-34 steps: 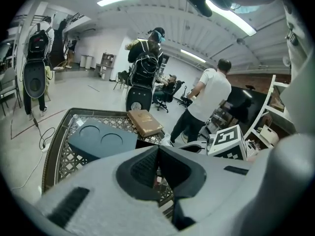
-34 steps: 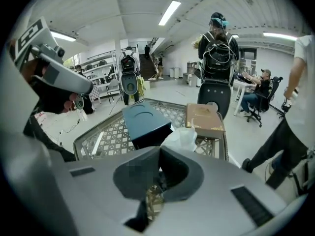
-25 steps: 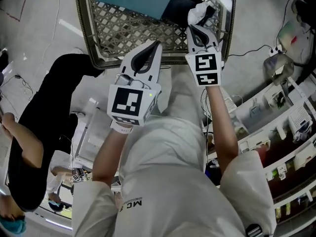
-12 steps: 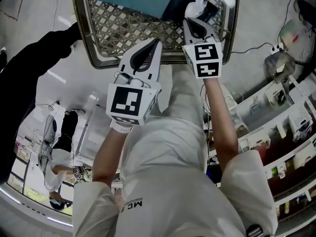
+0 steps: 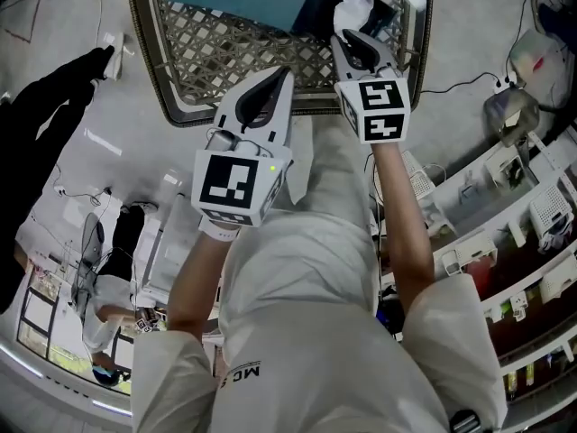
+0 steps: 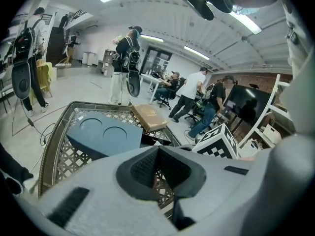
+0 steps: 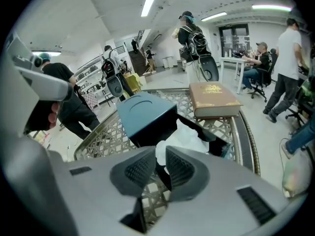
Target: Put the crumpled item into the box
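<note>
ok so in the last second the right gripper [image 5: 353,41] has pushed forward over the lattice bench [image 5: 225,52], taking the crumpled item [image 5: 350,9] with it; the white wad now sits right at the dark open mouth of the blue-topped box [image 7: 142,112] instead of hanging short of it; meanwhile the person in black on the left has backed off and the left gripper [image 5: 281,78] hasn't budged.

my read: the carry is basically done and what's left is letting go, maybe a little poke so it drops fully inside.

in the right gripper view the fingers [image 7: 142,168] are nearly closed with just a tail of the white stuff caught in the narrow slot between them; most of the wad bulges out past the tips, touching the box's dark edge; looks like a pinch to me, not a release, but it's a thin one.

the left fingers [image 6: 145,168] are pressed together on nothing, parked near the bench's front rim, well clear of the box.
</note>
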`<state>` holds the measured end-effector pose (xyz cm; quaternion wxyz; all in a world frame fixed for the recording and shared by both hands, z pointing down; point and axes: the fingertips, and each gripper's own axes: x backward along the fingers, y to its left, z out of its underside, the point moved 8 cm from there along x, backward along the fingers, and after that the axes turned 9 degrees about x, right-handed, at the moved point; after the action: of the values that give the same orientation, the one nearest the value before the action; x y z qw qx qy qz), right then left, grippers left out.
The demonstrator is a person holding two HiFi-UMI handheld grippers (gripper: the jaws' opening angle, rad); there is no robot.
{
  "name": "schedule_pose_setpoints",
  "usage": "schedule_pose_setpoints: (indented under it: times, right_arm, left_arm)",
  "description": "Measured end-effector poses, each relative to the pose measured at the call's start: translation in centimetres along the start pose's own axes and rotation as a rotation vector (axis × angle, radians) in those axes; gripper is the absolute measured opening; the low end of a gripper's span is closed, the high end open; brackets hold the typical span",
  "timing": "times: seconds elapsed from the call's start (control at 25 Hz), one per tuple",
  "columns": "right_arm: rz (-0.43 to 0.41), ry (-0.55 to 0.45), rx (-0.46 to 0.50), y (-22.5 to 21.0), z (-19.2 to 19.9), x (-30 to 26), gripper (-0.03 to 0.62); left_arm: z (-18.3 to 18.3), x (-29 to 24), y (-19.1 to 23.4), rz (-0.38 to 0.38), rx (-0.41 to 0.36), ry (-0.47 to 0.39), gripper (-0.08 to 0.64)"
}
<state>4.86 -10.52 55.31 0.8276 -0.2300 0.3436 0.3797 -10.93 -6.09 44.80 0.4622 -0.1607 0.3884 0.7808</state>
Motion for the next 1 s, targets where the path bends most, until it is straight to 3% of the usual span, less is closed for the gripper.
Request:
schedule_pose_setpoints:
  times: [0.44,0.72,1.0]
  right_arm:
    - [0.036,-0.047,-0.027,0.1,0.3,2.7,0.071]
    - [0.067,-0.088,-0.013,0.2,-1.7,6.2,0.018]
    - [0.086,-0.114,0.024,0.3,-4.2,11.2,0.015]
  left_arm:
    - [-0.5,0.8,-1.5,0.026,-0.032,0.000,0.020]
    - [-2.0,2.3,-2.9,0.031,-0.045,-0.023,0.020]
    - [-3.4,4.4,-5.2,0.045,-0.058,-0.049,0.020]
